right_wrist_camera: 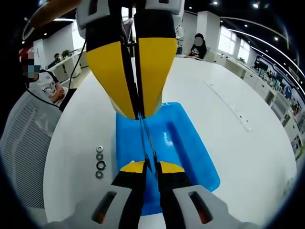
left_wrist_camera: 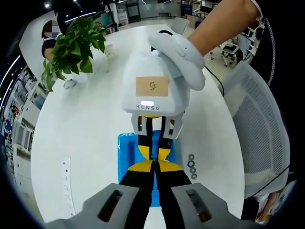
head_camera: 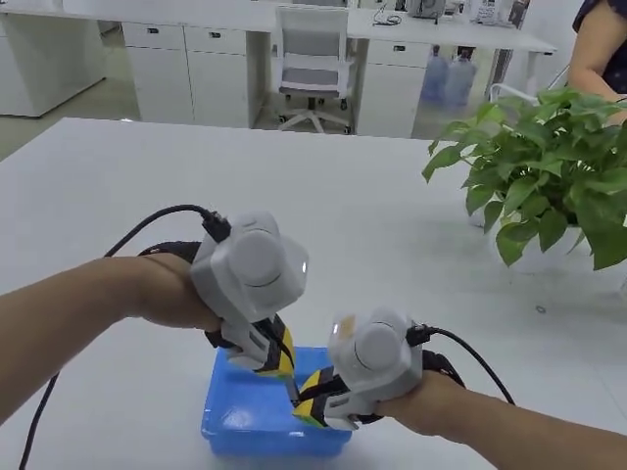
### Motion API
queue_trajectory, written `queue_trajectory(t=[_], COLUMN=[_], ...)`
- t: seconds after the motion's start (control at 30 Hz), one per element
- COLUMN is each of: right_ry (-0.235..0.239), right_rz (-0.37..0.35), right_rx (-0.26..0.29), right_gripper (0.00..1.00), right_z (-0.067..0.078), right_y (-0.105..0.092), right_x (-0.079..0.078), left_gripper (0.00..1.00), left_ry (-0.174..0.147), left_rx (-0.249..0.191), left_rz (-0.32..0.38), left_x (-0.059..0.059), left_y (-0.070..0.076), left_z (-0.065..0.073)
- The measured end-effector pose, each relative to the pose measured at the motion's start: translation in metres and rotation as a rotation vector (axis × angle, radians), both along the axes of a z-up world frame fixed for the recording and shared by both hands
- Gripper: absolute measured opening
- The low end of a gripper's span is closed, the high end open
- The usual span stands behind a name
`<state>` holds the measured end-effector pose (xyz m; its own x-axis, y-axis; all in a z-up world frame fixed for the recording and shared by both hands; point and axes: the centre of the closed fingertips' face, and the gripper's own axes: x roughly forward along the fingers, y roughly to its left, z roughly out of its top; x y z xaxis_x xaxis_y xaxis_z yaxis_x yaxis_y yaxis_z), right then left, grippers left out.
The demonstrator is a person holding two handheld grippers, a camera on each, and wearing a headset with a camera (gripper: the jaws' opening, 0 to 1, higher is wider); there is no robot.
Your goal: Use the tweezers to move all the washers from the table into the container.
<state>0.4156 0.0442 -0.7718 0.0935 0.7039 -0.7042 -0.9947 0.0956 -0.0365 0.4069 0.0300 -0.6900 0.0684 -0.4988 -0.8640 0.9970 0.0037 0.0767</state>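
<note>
- The tweezers are being held in the air above the blue container. One end is being gripped by the left gripper and the other end by the right gripper.
- The left gripper's jaws are being pressed almost fully together. Only the thin metal legs of the tweezers are being pinched between their yellow tips.
- The right gripper's jaws are likewise being kept nearly shut, with the tweezers being clamped in the narrow slit between them.
- In the head view the two grippers are being pointed at each other tip to tip over the container, and each is being carried in one of the person's hands.
- Four washers are lying flat in a short row on the white table. They are placed just beside one long side of the container, between it and the table edge where a mesh-backed chair is standing.
- The container is resting close to the table's near edge.
- A long white strip is lying flat on the table on the container's other side, well apart from it.
- A leafy plant in a white pot is standing near the table's right edge, well apart from the container and the grippers.
</note>
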Motion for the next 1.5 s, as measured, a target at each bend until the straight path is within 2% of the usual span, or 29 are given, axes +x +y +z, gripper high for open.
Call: queue_trajectory(t=[0.27, 0.53, 0.8, 1.07, 1.5], right_ry=[-0.033, -0.052, -0.062, -0.056, -0.028], right_rz=[0.008, 0.02, 0.032, 0.045, 0.08], right_rx=[0.021, 0.043, 0.066, 0.079, 0.082], right_gripper=[0.11, 0.11, 0.11, 0.11, 0.11], right_z=[0.017, 0.03, 0.039, 0.038, 0.025], right_y=[0.004, 0.012, 0.021, 0.031, 0.045], right_x=[-0.007, -0.017, -0.032, -0.048, -0.076], left_gripper=[0.05, 0.05, 0.05, 0.05, 0.05], left_ry=[-0.018, -0.023, -0.02, -0.003, 0.032], left_rx=[-0.003, 0.017, 0.044, 0.063, 0.076], left_rz=[0.002, 0.012, 0.024, 0.039, 0.05], left_x=[-0.009, -0.021, -0.034, -0.05, -0.073], left_y=[0.003, 0.009, 0.018, 0.027, 0.039], left_z=[0.015, 0.029, 0.037, 0.035, 0.023])
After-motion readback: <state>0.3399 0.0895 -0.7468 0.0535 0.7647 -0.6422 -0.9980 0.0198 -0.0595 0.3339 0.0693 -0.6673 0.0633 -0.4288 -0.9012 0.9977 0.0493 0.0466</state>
